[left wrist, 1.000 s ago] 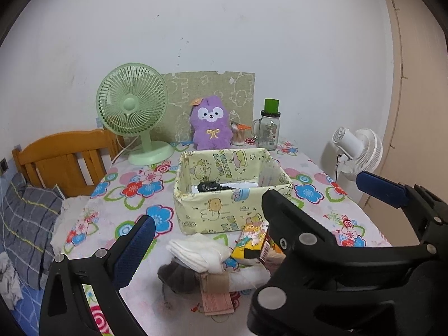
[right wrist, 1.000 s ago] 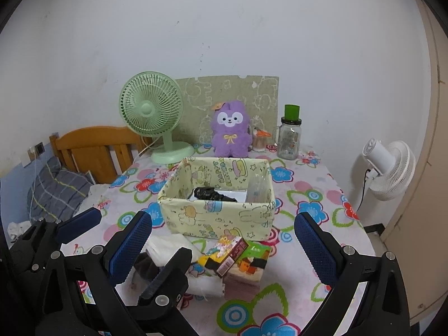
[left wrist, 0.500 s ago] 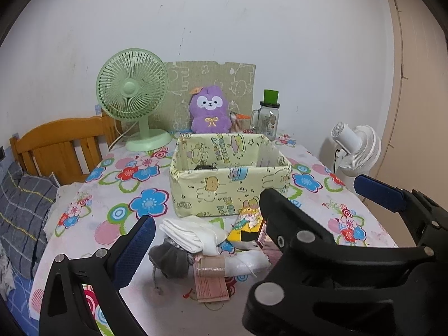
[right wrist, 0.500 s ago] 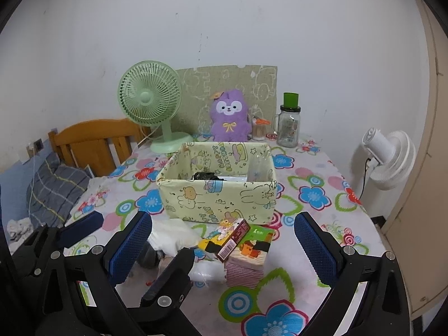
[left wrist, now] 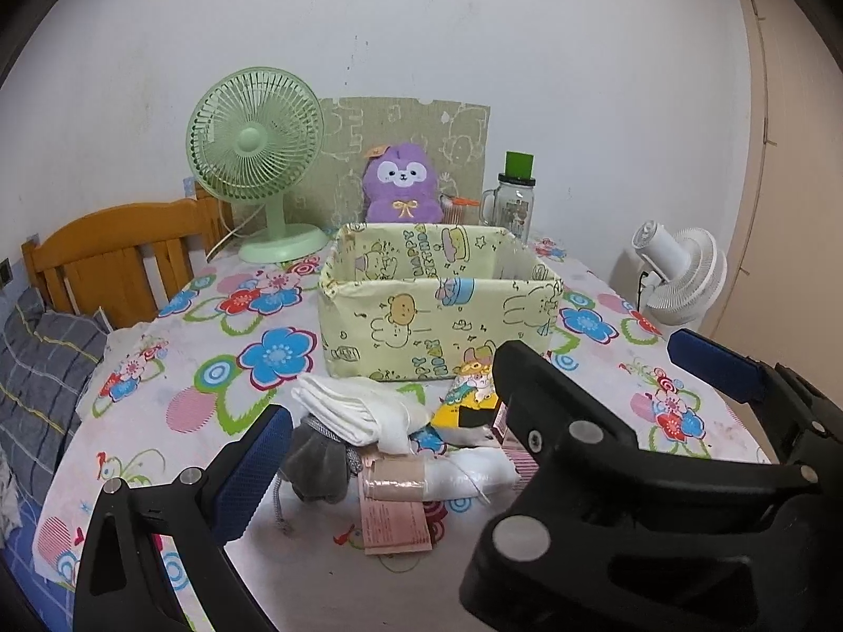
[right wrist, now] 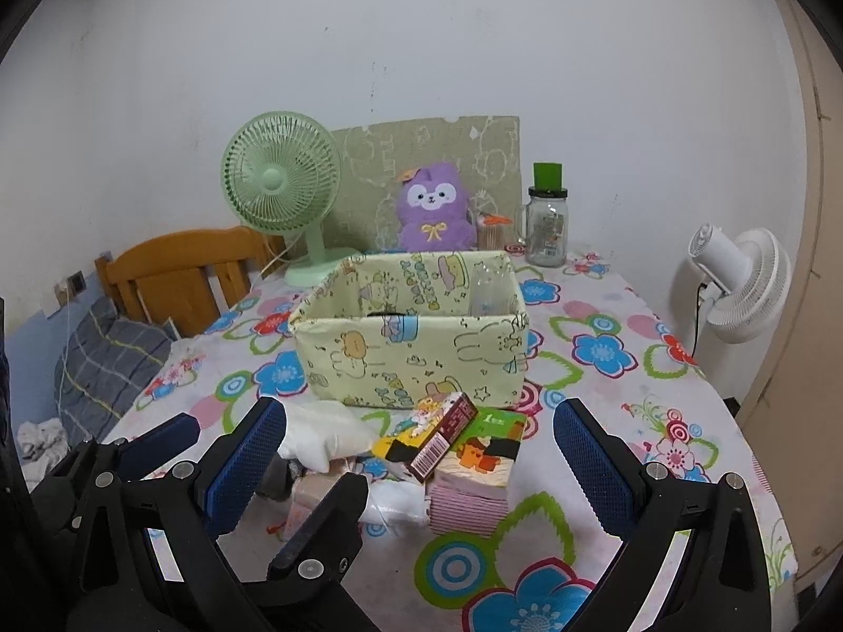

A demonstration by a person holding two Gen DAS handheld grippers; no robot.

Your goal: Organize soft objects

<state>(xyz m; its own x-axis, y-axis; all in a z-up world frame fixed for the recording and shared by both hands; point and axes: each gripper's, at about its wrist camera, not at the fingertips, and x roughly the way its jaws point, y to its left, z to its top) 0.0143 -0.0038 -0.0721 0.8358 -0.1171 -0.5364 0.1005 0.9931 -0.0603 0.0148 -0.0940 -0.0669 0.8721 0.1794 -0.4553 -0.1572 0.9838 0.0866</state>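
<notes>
Currently, both the left gripper [left wrist: 477, 405] and the right gripper [right wrist: 421, 453] are being held wide apart, grasping nothing, above a pile topped by folded white cloth [left wrist: 358, 408], perhaps socks, lying just before the yellow fabric box [right wrist: 411, 353].

Box [left wrist: 437, 316] interior mostly hidden behind front wall; right gripper [left wrist: 585, 368] covers packets at 3 o'clock of pile.
</notes>
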